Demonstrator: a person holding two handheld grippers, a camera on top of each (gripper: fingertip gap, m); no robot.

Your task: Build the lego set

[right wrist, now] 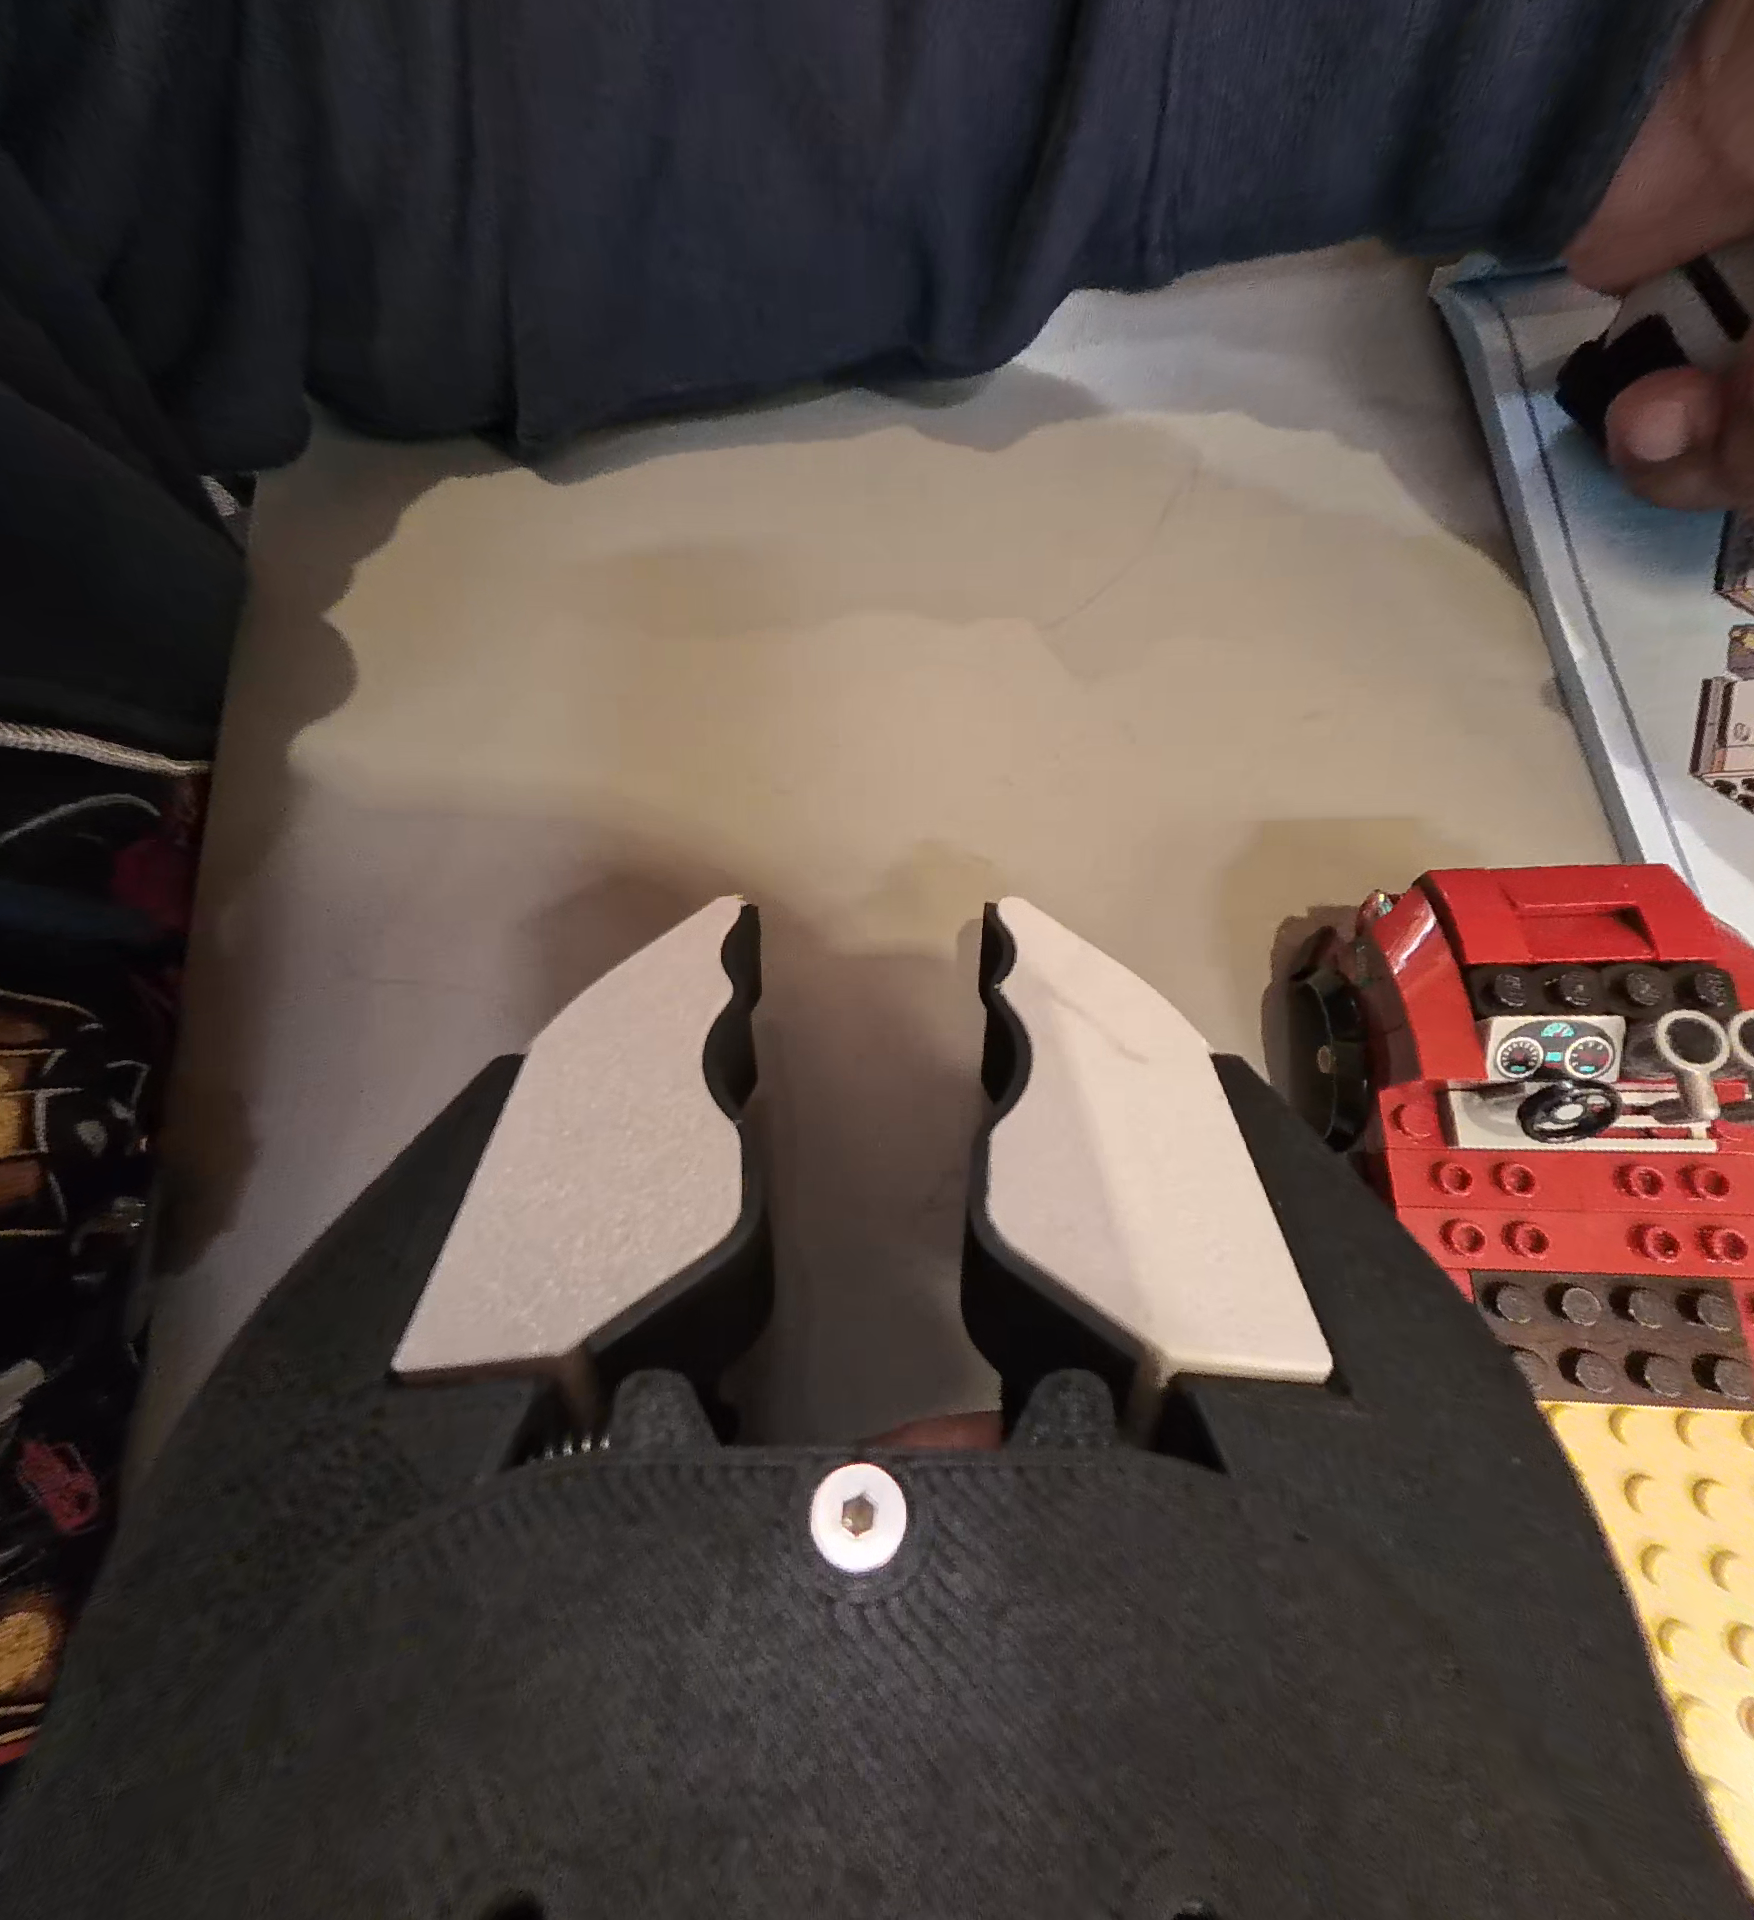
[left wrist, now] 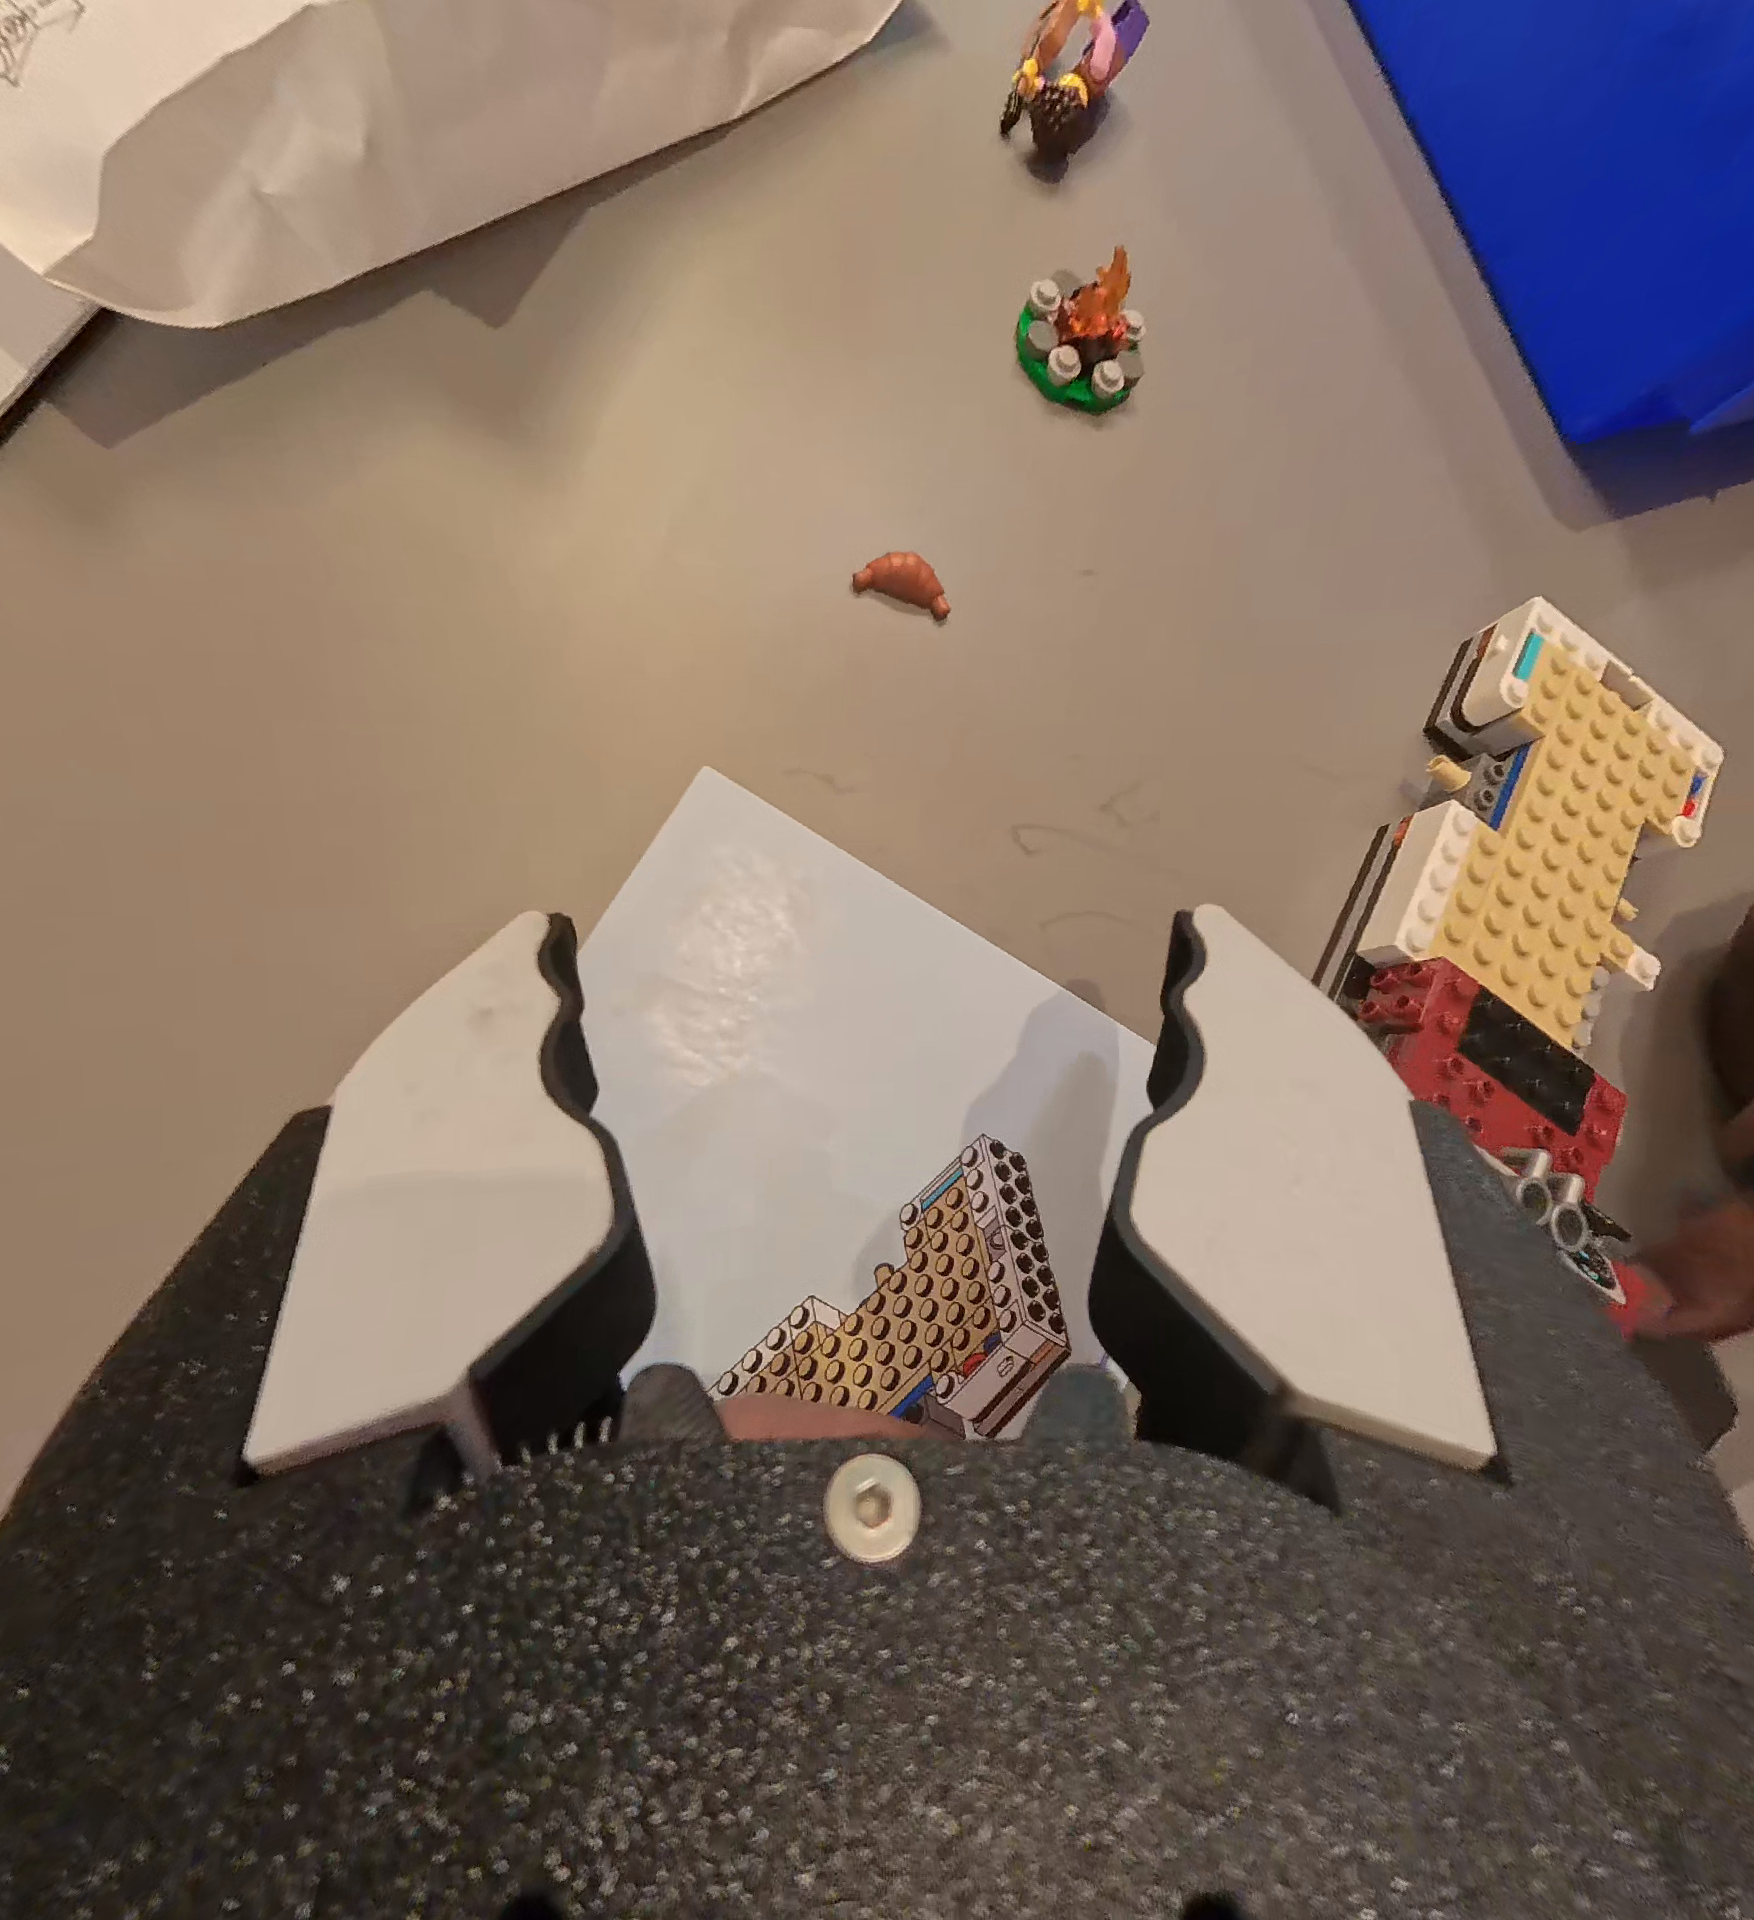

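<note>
Your left gripper hangs over the grey table with its fingers spread wide and nothing between the pads; under them lies a pale instruction sheet, its corner pointing to 12 o'clock (printed brick drawing near the gripper body). At 3 o'clock of that gripper sits the brick vehicle, tan studded deck on white and dark red bricks, near but not touching the right finger. At 12 o'clock a small brown croissant piece, farther out a campfire piece on a green base, then a small figure. White crumpled paper at 11, blue bin at 1. Your right gripper has its fingers partly apart, bare table between them, nothing gripped. The same vehicle's red cab sits at its 3 o'clock, just beside the right finger. A hand at 1 o'clock holds a black-and-white object over the sheet.
</note>
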